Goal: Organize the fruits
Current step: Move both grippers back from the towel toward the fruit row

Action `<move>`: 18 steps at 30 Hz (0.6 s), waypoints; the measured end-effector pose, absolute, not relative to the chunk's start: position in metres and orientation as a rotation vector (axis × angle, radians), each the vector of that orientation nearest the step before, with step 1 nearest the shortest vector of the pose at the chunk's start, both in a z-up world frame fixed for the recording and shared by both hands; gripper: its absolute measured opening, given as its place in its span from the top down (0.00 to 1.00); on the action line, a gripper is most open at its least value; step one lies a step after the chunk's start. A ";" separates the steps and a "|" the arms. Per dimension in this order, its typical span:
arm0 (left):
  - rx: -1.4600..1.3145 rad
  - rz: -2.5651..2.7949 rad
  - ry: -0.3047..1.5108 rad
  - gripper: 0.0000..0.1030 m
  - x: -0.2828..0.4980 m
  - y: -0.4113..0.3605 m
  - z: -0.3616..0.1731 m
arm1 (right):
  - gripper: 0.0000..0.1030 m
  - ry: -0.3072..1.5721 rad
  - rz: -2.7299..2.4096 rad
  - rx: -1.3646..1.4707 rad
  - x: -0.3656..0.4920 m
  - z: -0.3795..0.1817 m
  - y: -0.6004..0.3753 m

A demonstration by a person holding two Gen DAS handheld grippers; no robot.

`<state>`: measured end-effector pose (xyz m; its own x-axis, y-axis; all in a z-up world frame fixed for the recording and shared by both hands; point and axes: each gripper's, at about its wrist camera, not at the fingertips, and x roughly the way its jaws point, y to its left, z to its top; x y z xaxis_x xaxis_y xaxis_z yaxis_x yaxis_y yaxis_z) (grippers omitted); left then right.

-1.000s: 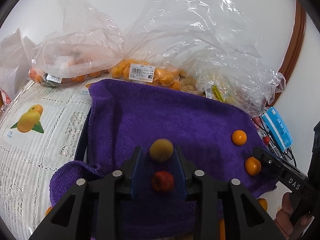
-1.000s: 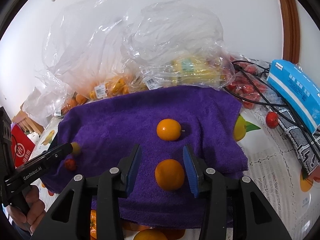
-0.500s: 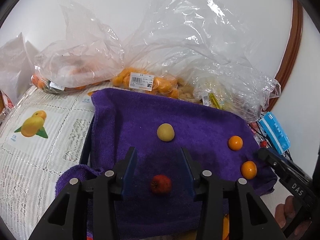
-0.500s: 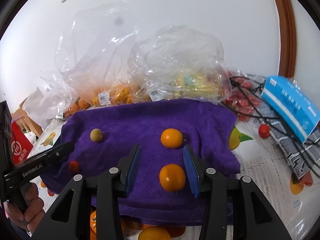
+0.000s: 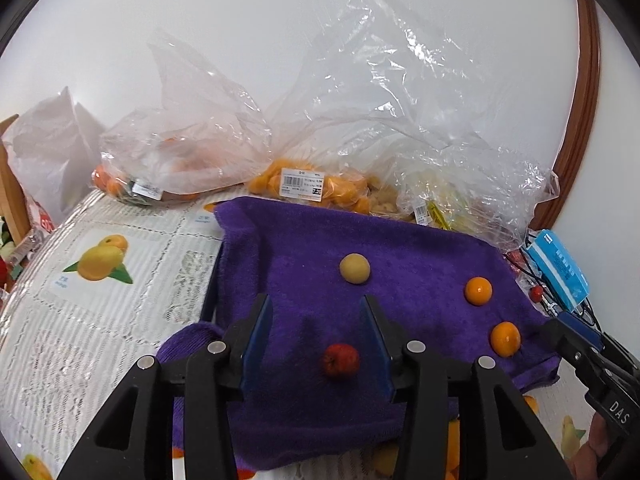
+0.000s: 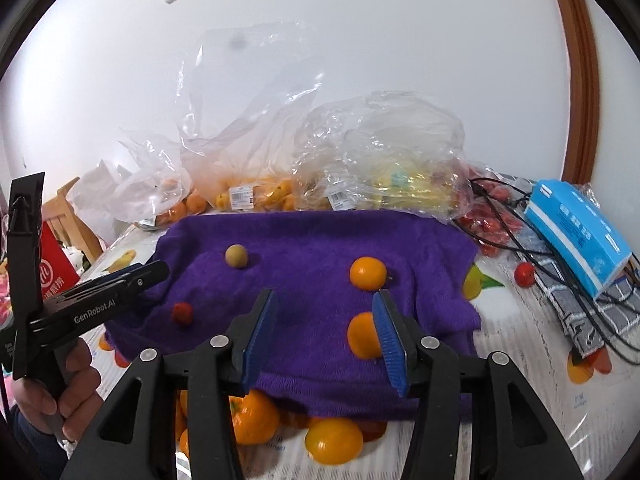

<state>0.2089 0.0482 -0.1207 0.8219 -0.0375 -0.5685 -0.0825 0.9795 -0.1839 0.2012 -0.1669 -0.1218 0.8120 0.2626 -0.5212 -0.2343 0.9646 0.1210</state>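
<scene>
Only my R cam shows loose oranges (image 6: pixel 253 416) under the purple towel (image 6: pixel 320 240). L gripper (image 5: pixel 316 320) agape, just widened, red fruit (image 5: pixel 341 361) lying free between; R gripper (image 6: pixel 324 320) likewise, near orange (image 6: pixel 362 335) untouched on towel.

Towel (image 5: pixel 400 248) holds two oranges (image 5: pixel 478 291), one tan fruit (image 5: pixel 354 267), one red fruit (image 5: pixel 341 361).

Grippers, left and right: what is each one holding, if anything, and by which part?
Nothing. The left gripper and right gripper have just been opening; the red fruit and orange lie free on the purple towel.
</scene>
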 end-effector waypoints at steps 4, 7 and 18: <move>-0.189 0.031 0.594 0.58 0.197 0.046 -0.122 | 0.48 0.565 0.269 0.067 0.189 -0.126 -0.172; -0.177 0.042 0.586 0.57 0.185 0.046 -0.123 | 0.44 0.568 0.277 0.076 0.178 -0.130 -0.176; -0.214 0.068 0.592 0.56 0.148 0.058 -0.128 | 0.43 0.615 0.272 0.093 0.163 -0.146 -0.181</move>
<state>0.1477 0.0584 -0.1279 0.8285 0.0026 -0.5600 -0.1251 0.9756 -0.1806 0.1635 -0.1807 -0.1457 0.7822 0.2791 -0.5570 -0.2241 0.9602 0.1664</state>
